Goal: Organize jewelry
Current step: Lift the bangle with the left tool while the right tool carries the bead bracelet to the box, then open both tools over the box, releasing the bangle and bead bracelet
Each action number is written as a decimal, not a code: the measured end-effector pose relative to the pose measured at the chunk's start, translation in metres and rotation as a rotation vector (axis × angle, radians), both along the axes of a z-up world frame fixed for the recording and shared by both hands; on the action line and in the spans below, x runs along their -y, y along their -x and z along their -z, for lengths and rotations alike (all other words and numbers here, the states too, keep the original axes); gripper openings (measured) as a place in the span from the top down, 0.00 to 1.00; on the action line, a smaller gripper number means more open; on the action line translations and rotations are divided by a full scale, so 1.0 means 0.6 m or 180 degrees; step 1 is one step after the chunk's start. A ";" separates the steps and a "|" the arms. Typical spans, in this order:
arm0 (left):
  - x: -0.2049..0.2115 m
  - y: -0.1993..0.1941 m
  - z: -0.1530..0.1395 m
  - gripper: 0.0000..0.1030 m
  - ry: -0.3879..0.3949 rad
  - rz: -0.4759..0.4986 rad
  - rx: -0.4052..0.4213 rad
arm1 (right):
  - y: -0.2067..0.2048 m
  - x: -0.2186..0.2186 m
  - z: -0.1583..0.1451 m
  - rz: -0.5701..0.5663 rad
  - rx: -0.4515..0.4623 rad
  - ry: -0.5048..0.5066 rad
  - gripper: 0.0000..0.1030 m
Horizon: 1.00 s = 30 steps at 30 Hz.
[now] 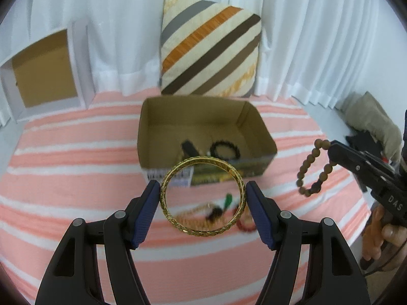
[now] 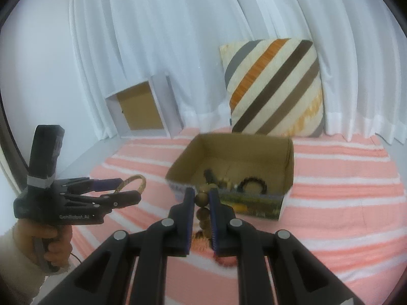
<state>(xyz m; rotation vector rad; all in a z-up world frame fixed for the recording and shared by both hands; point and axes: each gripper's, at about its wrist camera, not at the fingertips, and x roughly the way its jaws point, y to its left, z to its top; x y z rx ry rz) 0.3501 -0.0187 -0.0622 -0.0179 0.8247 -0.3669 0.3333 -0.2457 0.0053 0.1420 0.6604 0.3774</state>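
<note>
My left gripper (image 1: pixel 203 190) is shut on a gold bangle (image 1: pixel 203 195), its blue pads pressing the ring's two sides; it hangs above the striped bed. From the right wrist view the same left gripper (image 2: pixel 129 188) shows at the left with the gold bangle (image 2: pixel 136 181) between its fingers. My right gripper (image 2: pixel 202 198) is shut on a brown wooden bead bracelet (image 2: pixel 202 207), which dangles in the left wrist view as a loop of beads (image 1: pixel 314 167). An open cardboard box (image 1: pixel 203 132) holds a black bead bracelet (image 1: pixel 225 150) and other dark pieces.
More jewelry lies on the pink-and-white striped bedspread (image 1: pixel 76 178) in front of the box: a gold chain (image 1: pixel 195 211), a green piece (image 1: pixel 229 199) and a red bracelet (image 1: pixel 245 222). A striped pillow (image 1: pixel 211 48) leans on white curtains behind. A white cabinet (image 1: pixel 43 73) stands at the left.
</note>
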 end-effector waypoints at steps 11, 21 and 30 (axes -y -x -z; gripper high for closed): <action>0.026 -0.146 -0.003 0.32 -0.0053 -0.0072 -0.0004 | -0.149 0.004 -0.017 0.0074 0.0021 0.0053 0.89; 0.052 -0.215 0.071 0.32 -0.0242 -0.0160 -0.0112 | -0.241 -0.001 0.053 0.0113 -0.0178 0.0229 0.88; 0.057 -0.241 0.118 0.07 -0.0307 -0.0245 -0.0081 | -0.283 0.008 0.112 0.0209 -0.0344 0.0212 0.81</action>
